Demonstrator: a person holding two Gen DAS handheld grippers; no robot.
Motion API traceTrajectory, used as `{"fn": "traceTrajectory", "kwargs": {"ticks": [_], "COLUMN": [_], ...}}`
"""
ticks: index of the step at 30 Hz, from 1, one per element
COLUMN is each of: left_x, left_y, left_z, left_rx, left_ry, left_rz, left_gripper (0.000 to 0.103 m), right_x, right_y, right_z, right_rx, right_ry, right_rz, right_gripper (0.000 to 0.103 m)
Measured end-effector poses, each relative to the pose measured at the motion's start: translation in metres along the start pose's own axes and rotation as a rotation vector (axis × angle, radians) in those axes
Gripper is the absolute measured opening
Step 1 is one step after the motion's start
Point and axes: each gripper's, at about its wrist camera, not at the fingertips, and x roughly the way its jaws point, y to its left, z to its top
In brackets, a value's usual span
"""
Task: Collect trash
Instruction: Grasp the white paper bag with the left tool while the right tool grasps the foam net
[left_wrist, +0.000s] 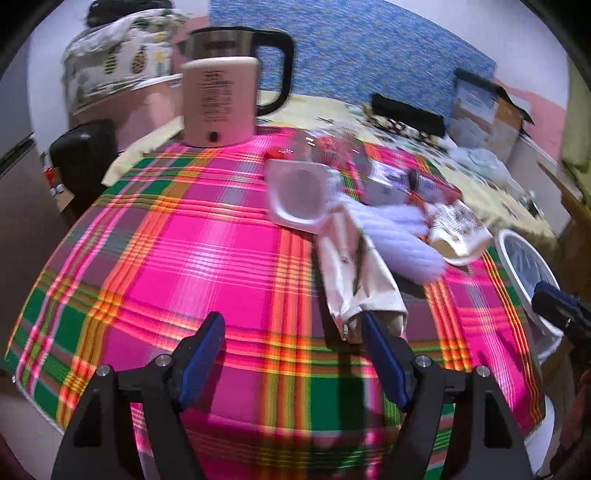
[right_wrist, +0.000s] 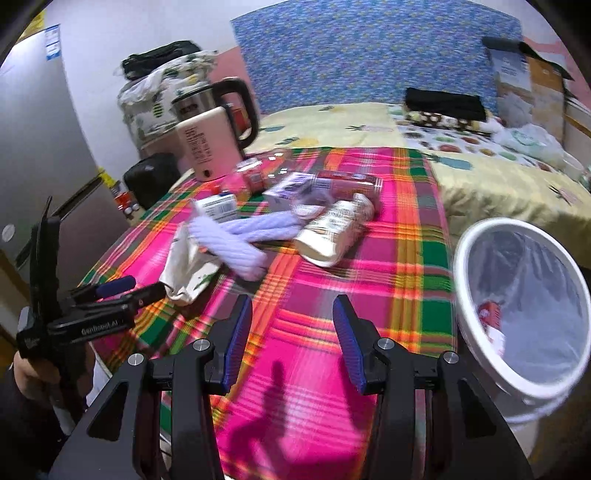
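As two grippers (left_wrist: 291, 325) (right_wrist: 291, 306) gape, one bin (right_wrist: 476, 332)

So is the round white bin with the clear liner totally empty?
No, the round white bin already has a red and white scrap lying inside its clear liner.

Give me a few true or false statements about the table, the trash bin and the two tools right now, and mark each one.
1. The left tool holds nothing. True.
2. The white bin is completely empty. False: a red-and-white piece lies inside.
3. The lavender knitted item lies over the cream pouch. True.
4. The right tool grips the paper cup. False: it is open, short of the cup.
5. The kettle lies tipped over. False: it stands upright.
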Motion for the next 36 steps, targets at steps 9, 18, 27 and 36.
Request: {"fn": "traceTrajectory", "kwargs": {"ticks": [9,18,27,36], "left_x": [-0.008,-0.007,-0.002,-0.010], "left_y": [0.006,0.016,0.026,0.033], "left_z": [0.011,0.017,0.018,0.014], "left_rx": [-0.037,-0.064,-0.073,-0.088], "left_ry": [-0.020,-0.029,-0.021,-0.034], "left_rz": [-0.086,-0.119,-0.111,-0.102], "left_gripper": [0.078,0.078,0.078,0.078], "right_x": [0.038,0.071,0.081,0.066], "right_y": [0.025,0.033,0.045,0.039], "right_z": [0.018,0.020,0.015,0.013], "right_rx": [-0.112,-0.185,-0.216,-0.176], "right_ry": [0.030,0.097,0.148,0.114], "right_rz": [0.053,0.066,0.124,0.110], "right_gripper": [0.047,0.047,0.031,0.019]}}
